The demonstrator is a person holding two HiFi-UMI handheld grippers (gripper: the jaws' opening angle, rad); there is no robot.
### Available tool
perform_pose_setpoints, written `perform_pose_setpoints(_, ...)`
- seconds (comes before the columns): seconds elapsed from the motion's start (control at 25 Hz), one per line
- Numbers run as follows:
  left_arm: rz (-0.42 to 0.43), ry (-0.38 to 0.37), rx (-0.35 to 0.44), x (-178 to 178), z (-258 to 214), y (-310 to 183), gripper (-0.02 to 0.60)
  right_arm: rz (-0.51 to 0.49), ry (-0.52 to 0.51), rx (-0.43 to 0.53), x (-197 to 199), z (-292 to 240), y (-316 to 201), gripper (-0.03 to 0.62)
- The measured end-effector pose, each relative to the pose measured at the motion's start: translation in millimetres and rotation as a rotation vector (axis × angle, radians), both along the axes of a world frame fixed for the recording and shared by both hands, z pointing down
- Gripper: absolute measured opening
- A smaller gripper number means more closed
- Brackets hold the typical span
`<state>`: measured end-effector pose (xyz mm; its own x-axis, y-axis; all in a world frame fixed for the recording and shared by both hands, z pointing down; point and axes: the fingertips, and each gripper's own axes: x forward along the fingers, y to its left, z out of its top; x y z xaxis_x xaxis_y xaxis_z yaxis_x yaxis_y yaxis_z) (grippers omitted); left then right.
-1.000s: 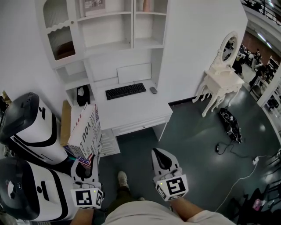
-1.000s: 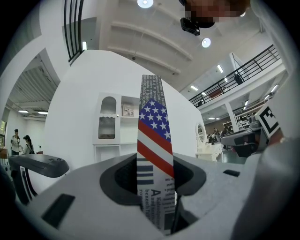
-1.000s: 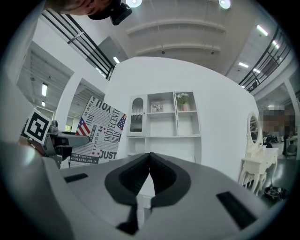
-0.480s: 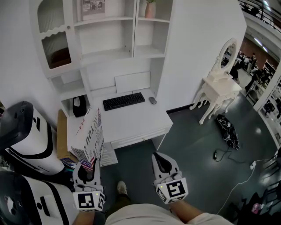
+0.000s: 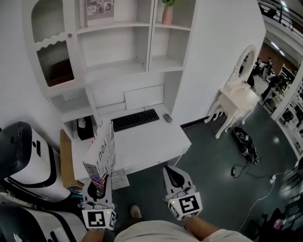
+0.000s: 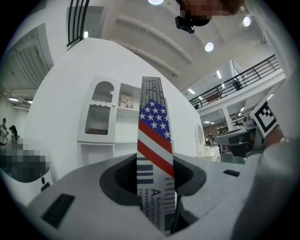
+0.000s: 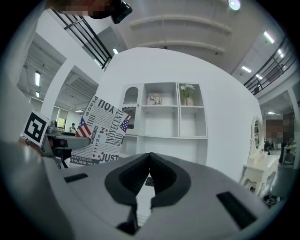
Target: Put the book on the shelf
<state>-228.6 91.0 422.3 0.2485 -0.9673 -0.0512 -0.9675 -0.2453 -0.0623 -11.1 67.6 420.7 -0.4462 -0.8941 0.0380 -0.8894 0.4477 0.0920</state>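
In the head view, the book (image 5: 102, 151), a box-like volume in newsprint pattern with a stars-and-stripes flag, stands upright with my left gripper (image 5: 98, 186) shut on its lower edge. The left gripper view shows the book's spine (image 6: 154, 136) rising straight up between the pads of the left gripper (image 6: 157, 187). My right gripper (image 5: 174, 174) is beside it, shut and empty, with its tips meeting (image 7: 150, 159). The book (image 7: 101, 133) appears at the left of the right gripper view. The white shelf unit (image 5: 123, 66) stands ahead above a desk, its middle compartments bare (image 7: 164, 115).
A white desk (image 5: 151, 137) under the shelves carries a keyboard (image 5: 135, 119) and a mouse (image 5: 167, 117). A framed picture (image 5: 99, 12) and a vase (image 5: 167, 14) sit on the top shelf. White machines (image 5: 23, 156) stand at left, a dressing table (image 5: 236, 90) at right, cables (image 5: 246, 142) on the floor.
Both grippers have moved forward toward the desk and shelves, the book carried along in the left one. The shelf unit now fills more of the head view.
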Motion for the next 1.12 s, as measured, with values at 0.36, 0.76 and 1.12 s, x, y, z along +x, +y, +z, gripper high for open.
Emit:
perform_pose_setpoints(0.36,0.048,0.001,-0.006,-26,-1,-58,0.152,0.047,0.001,0.018,-26,-10,-53,0.004)
perform_pose_setpoints(0.76,0.074,-0.008,0.007,-29,-6,-103,0.152,0.071,-0.006,0.01,-29,-8,-89,0.005)
perform_pose_setpoints(1.12,0.063,-0.033,0.019,-20,-13,-147,0.152,0.042,-0.015,0.026,-28,-10,-134,0.004)
